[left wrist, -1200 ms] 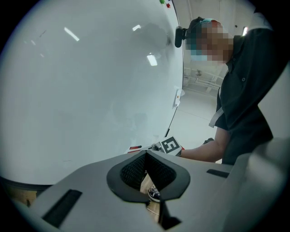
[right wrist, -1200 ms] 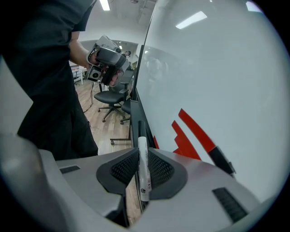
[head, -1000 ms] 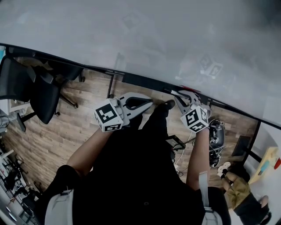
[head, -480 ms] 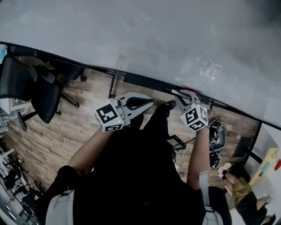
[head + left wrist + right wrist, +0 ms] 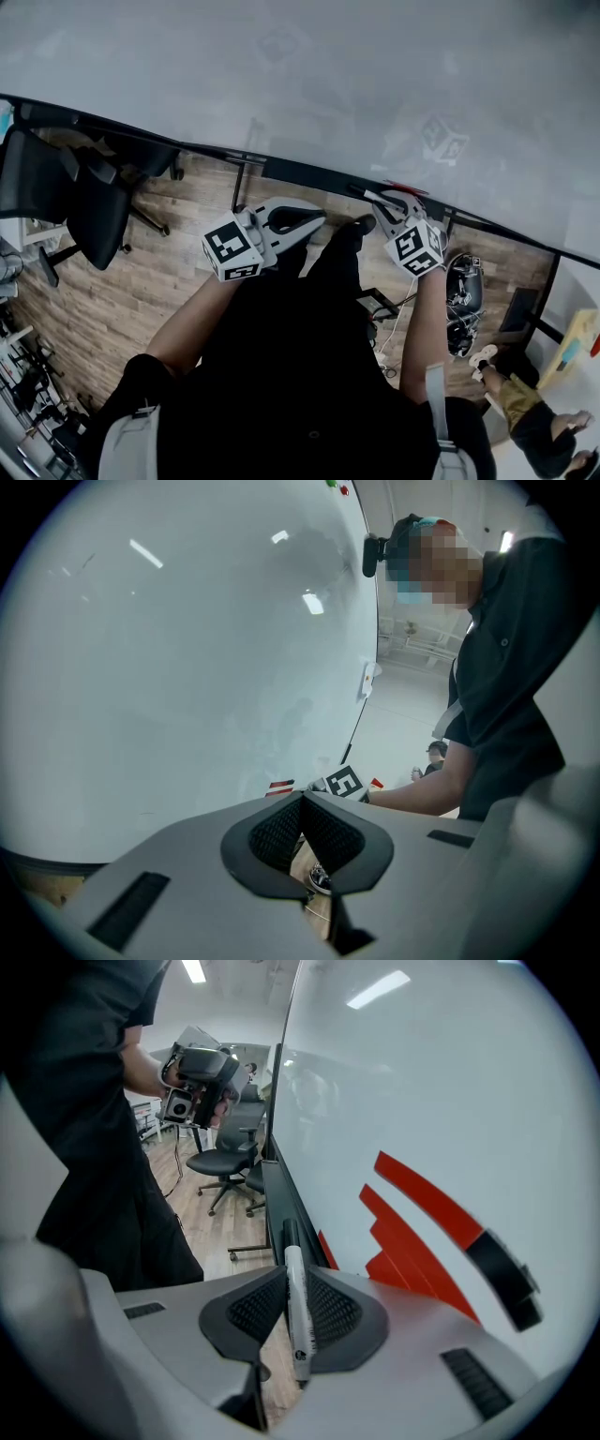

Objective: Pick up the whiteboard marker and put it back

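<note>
A white whiteboard marker (image 5: pixel 298 1309) with a black cap is clamped lengthwise between the pads of my right gripper (image 5: pixel 297 1283), cap pointing forward over the black tray ledge (image 5: pixel 277 1206) under the whiteboard (image 5: pixel 441 1101). In the head view the right gripper (image 5: pixel 380 202) holds the marker (image 5: pixel 378 198) just at the ledge (image 5: pixel 309 173). My left gripper (image 5: pixel 314 217) hovers left of it, short of the board, its jaws together with nothing between them. Seen from the left gripper (image 5: pixel 302 803), the right gripper's marker cube (image 5: pixel 345 782) lies ahead.
Red stripes (image 5: pixel 417 1232) and a black piece (image 5: pixel 506 1281) sit on the whiteboard near the marker. Black office chairs (image 5: pixel 84 197) stand on the wood floor at left. Cabled equipment (image 5: pixel 462 292) and another person (image 5: pixel 536 427) are at lower right.
The right gripper with the marker has crept slightly up towards the ledge. The left gripper has barely moved. The person at lower right has shifted.
</note>
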A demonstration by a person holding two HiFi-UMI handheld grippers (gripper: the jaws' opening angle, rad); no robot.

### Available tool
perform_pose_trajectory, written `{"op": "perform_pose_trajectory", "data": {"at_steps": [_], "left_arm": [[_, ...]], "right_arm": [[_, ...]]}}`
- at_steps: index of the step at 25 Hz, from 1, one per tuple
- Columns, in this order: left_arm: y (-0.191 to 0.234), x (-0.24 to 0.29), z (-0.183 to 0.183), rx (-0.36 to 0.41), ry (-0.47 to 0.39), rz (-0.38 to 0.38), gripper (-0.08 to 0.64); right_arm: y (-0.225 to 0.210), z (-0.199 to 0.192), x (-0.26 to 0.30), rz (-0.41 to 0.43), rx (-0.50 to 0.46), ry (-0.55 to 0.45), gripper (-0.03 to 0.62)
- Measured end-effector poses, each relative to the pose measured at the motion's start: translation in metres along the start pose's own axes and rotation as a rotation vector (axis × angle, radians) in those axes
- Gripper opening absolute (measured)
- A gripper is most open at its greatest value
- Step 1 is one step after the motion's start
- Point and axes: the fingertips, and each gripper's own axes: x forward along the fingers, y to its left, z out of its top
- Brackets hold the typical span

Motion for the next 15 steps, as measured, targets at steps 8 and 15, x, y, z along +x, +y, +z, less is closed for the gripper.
{"op": "perform_pose_trajectory", "data": {"at_steps": [8,15], "left_arm": [[0.0024,-0.0068,-0.0002,0.009,-0.003,-0.001,0.012],[-0.002,-0.0021,-0.0007,0.023,0.001,-0.02,0.012]], "right_arm": [[-0.0013,0.0019,-0.0025,-0.019,0.026,0.001,0.074],[0.0004,-0.0054,-0.0045,-0.031,0.027,0.011,0.074]]}}
